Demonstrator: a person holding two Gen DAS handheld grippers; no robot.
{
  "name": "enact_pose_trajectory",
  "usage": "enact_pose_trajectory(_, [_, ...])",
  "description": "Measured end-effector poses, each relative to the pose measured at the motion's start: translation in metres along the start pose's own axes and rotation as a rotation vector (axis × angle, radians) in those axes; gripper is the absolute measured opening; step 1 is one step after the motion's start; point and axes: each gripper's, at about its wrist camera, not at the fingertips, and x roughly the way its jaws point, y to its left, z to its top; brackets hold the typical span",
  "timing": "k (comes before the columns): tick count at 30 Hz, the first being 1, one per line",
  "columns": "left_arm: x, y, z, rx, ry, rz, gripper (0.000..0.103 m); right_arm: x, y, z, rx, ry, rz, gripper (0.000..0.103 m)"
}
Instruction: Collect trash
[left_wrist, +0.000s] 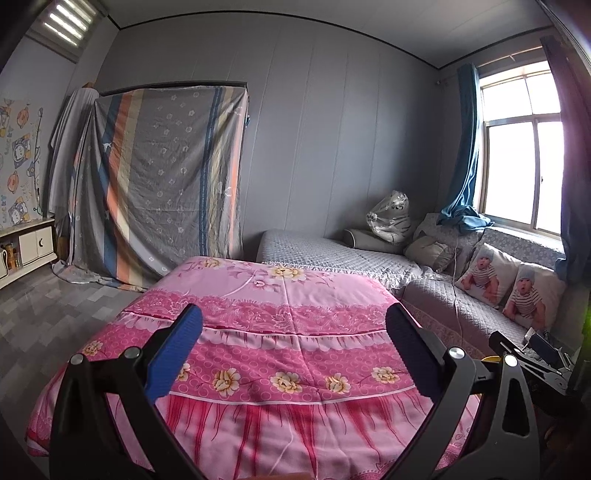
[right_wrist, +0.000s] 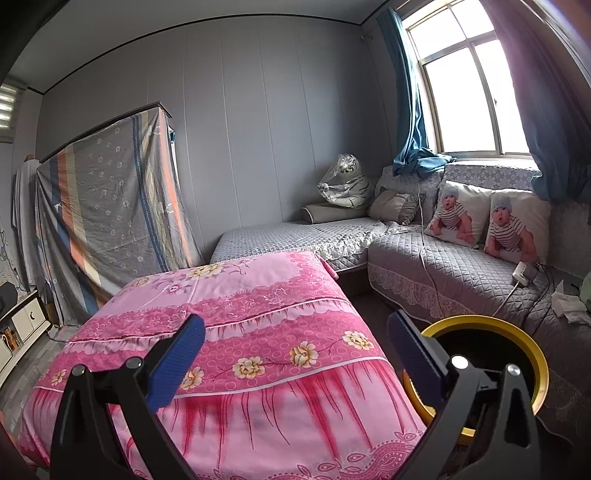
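A round bin with a yellow rim and black inside (right_wrist: 517, 343) stands on the floor between the pink-covered table (right_wrist: 240, 295) and the sofa, just right of my right gripper (right_wrist: 295, 332). Crumpled white tissue (right_wrist: 567, 304) lies on the sofa seat at the far right. My right gripper is open and empty above the table's near edge. My left gripper (left_wrist: 293, 328) is open and empty above the pink table (left_wrist: 280, 332). A sliver of the bin's yellow rim (left_wrist: 493, 358) shows behind its right finger.
A grey quilted corner sofa (right_wrist: 443, 266) carries two baby-print cushions (right_wrist: 491, 218), a power strip with cables (right_wrist: 524, 275) and a bagged plush toy (right_wrist: 345, 184). A cloth-draped wardrobe (left_wrist: 159, 177) stands at the back left, a low white cabinet (left_wrist: 29, 247) at far left.
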Motion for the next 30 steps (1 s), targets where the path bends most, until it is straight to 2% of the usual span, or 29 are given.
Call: enact_pose_trajectory(30, [0.0081, 0.0013, -0.0032, -0.003, 0.024, -0.035, 0.095, 0.0065, -0.0023, -0.0054, 0.015, 0.026, -0.017, 0.096])
